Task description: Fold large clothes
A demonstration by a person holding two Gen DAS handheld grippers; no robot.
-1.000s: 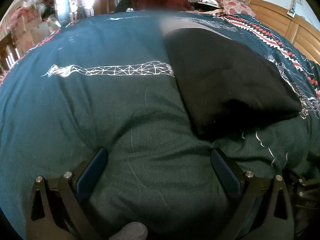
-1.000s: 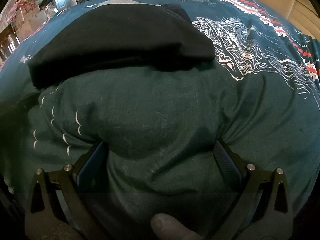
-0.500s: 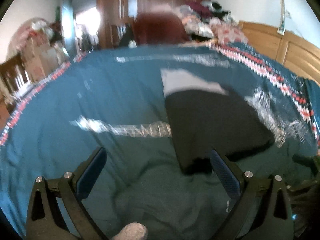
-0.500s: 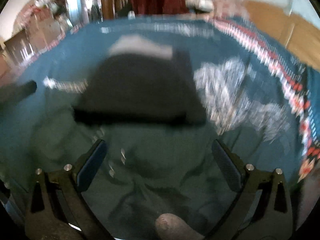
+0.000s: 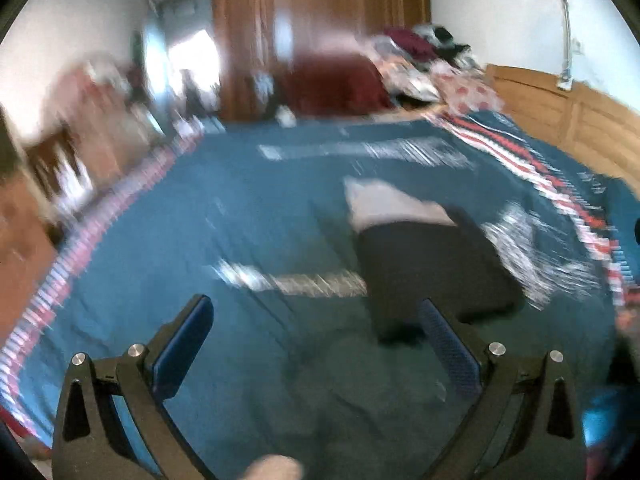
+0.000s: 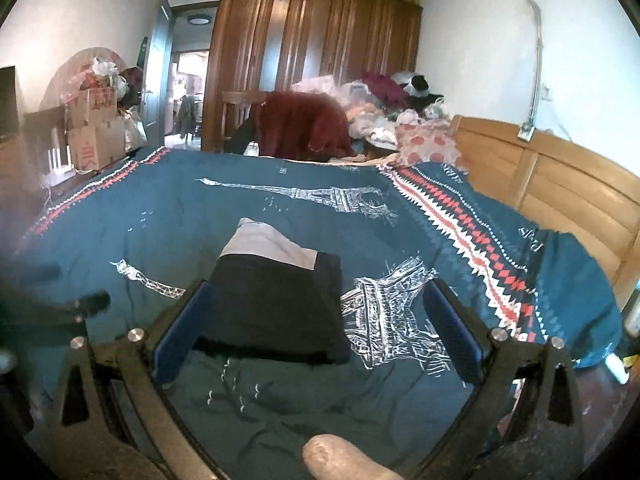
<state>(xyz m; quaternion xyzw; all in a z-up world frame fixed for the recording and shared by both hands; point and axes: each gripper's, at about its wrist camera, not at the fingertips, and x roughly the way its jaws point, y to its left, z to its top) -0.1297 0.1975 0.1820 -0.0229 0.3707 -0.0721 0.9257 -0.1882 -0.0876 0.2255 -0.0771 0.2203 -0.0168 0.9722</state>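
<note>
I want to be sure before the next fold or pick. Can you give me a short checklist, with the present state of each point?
1. Left gripper open and empty: ok.
2. Right gripper open and empty: ok.
3. Black garment lies folded flat on the bedspread: ok.
4. Its edges are aligned: the grey layer shows at the far end; cannot tell if intended.
5. Left wrist view sharp enough to aim: not ok, it is blurred by motion.
6. Next garment within reach: cannot tell; the clothes pile lies beyond the bed.
</note>
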